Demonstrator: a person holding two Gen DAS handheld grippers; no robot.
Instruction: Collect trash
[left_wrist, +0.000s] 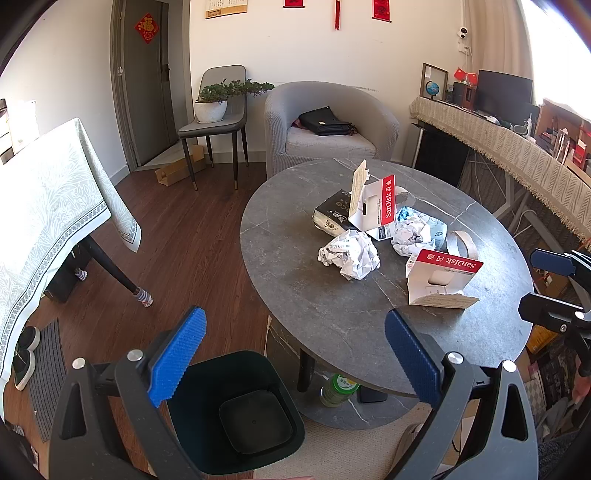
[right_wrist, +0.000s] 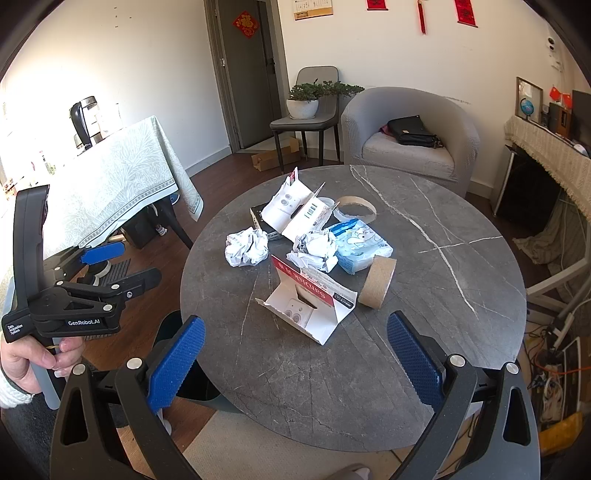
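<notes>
The round grey table (right_wrist: 424, 258) takes up most of the room here, and every bit of rubbish is on it — none of the collecting looks done. Down by its near-left edge stands the dark bin (left_wrist: 236, 413), open-mouthed and, as far as I can see into it, holding nothing.

On the tabletop the litter sits in one loose heap towards the middle. Largest is the torn SanDisk carton (right_wrist: 314, 302), nearest the front, lying open. Behind it a second opened carton (right_wrist: 295, 206) leans on a dark box (left_wrist: 332, 216). To the right lies a blue-printed tissue pack (right_wrist: 360, 243), with a cardboard tape core (right_wrist: 378, 282) just beside it and a paper ring (right_wrist: 356, 208) further back. Two crumpled paper balls (right_wrist: 246, 246) and (right_wrist: 314, 251) fill the gaps.

Both tools hang short of the pile. The left gripper (left_wrist: 295, 354) hovers over the gap between bin and table, jaws spread wide, nothing in them. The right gripper (right_wrist: 295, 354) hangs above the near rim, jaws equally wide and bare.

Room looks generous: the front third of the table is bare stone, so either tool can come in low. The bin tucks partly under the table's lip — I'd judge a drop needs to clear that edge first.
</notes>
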